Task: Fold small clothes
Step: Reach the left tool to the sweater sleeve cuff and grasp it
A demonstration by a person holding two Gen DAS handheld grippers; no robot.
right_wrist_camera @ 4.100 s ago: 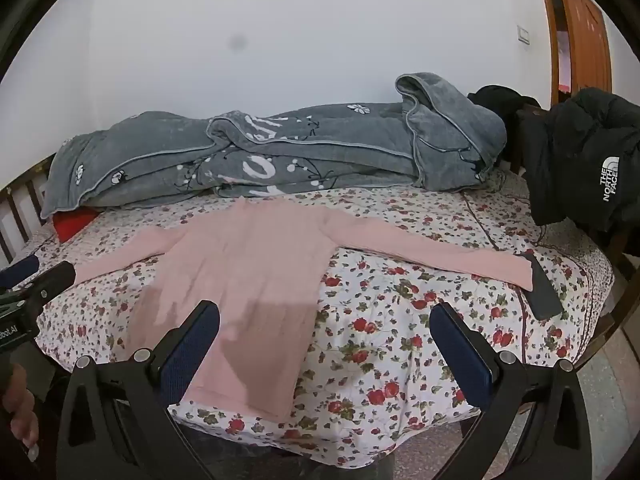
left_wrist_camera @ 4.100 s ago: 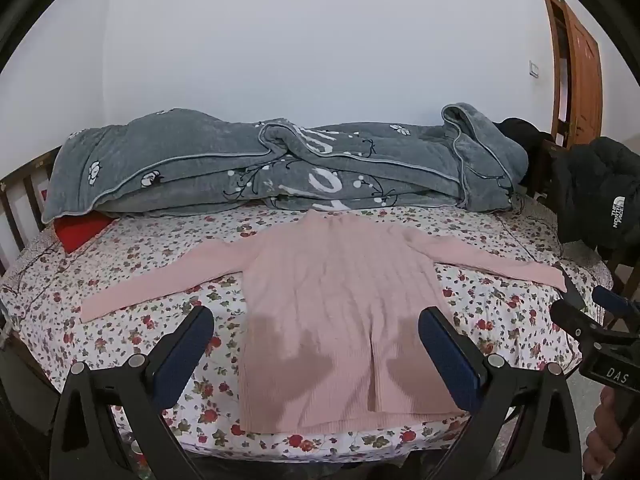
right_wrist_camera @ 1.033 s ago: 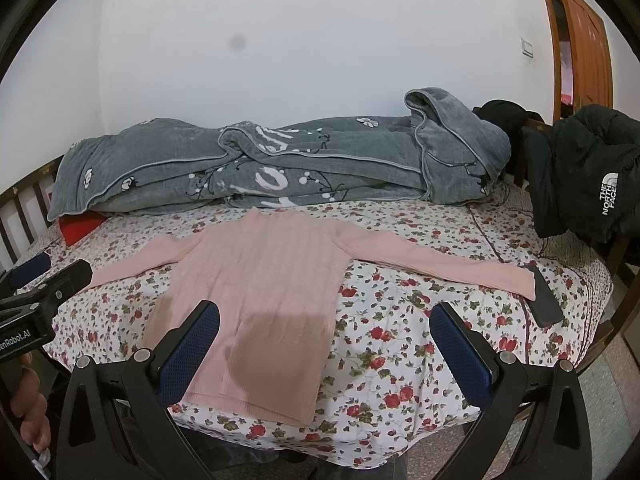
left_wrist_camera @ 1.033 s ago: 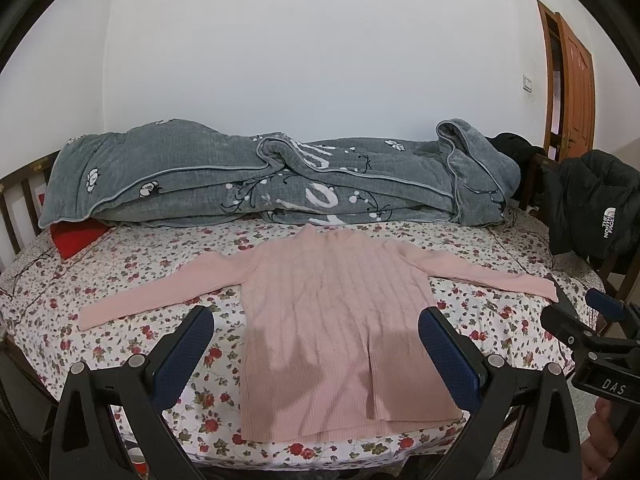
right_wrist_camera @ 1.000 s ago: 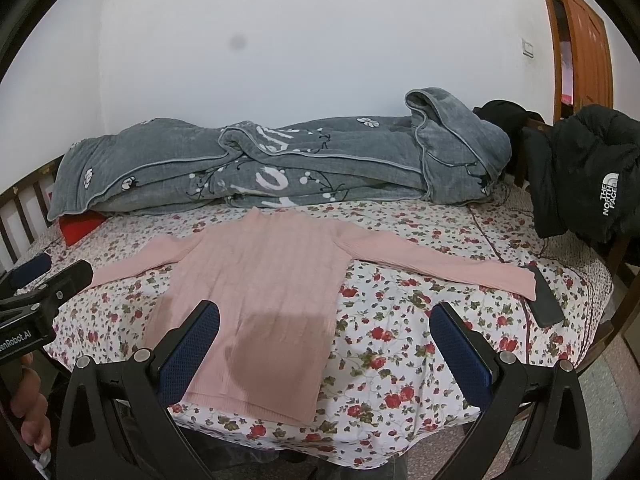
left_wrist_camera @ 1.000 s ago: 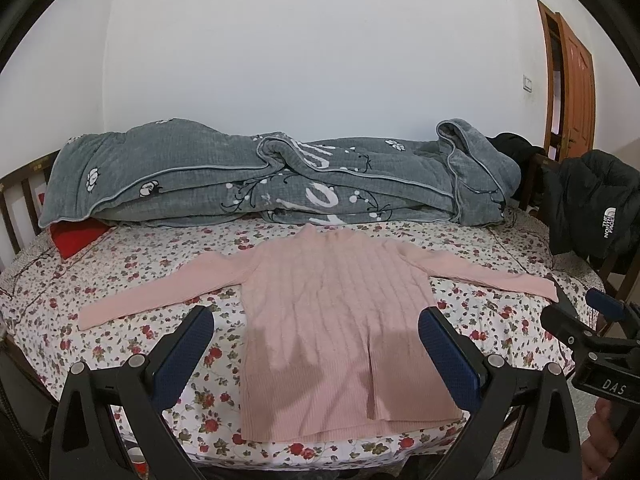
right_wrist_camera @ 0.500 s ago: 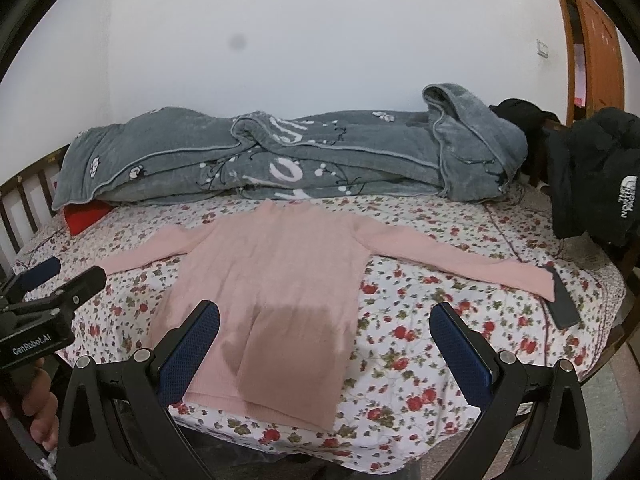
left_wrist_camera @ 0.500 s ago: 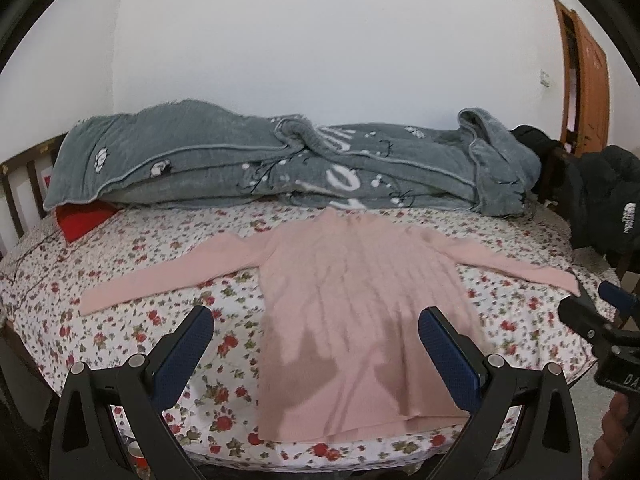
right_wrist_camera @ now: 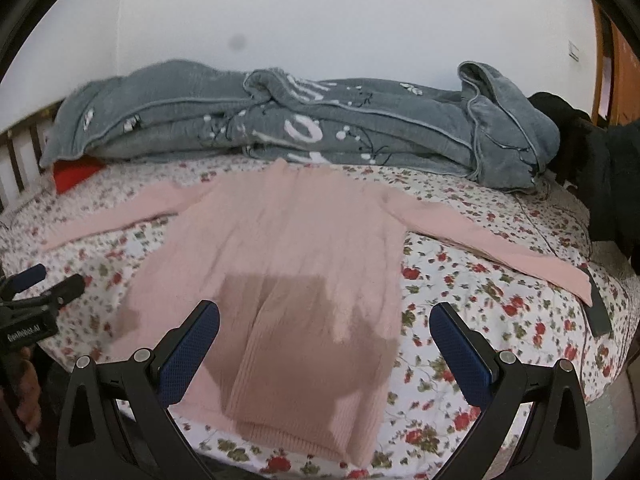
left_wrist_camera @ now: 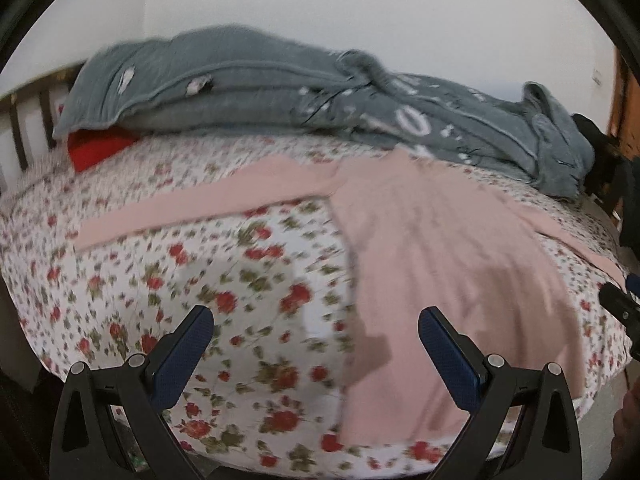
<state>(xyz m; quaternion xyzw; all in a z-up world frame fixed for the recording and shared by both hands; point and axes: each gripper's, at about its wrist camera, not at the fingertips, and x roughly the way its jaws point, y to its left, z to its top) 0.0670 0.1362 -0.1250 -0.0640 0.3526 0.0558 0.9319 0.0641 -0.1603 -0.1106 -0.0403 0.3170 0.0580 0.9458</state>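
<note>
A pink knit sweater (right_wrist_camera: 288, 248) lies flat on the floral bed sheet (right_wrist_camera: 472, 320), neck toward the wall, both sleeves spread out. In the blurred left wrist view the sweater (left_wrist_camera: 448, 264) fills the right half and its left sleeve (left_wrist_camera: 192, 208) runs out to the left. My left gripper (left_wrist_camera: 316, 344) is open and empty, above the sheet just left of the sweater's body. My right gripper (right_wrist_camera: 326, 340) is open and empty, above the sweater's lower hem. The left gripper also shows at the left edge of the right wrist view (right_wrist_camera: 38, 284).
A rolled grey blanket (right_wrist_camera: 304, 124) lies along the wall behind the sweater. A red cushion (right_wrist_camera: 76, 172) sits at the far left by the wooden rail. A black jacket (right_wrist_camera: 616, 176) hangs at the right. A dark flat object (right_wrist_camera: 598, 312) lies by the right sleeve's cuff.
My left gripper has swung left and closer to the bed, so the sweater has shifted right in its view. My right gripper has moved left and nearer, over the hem. Both stay open.
</note>
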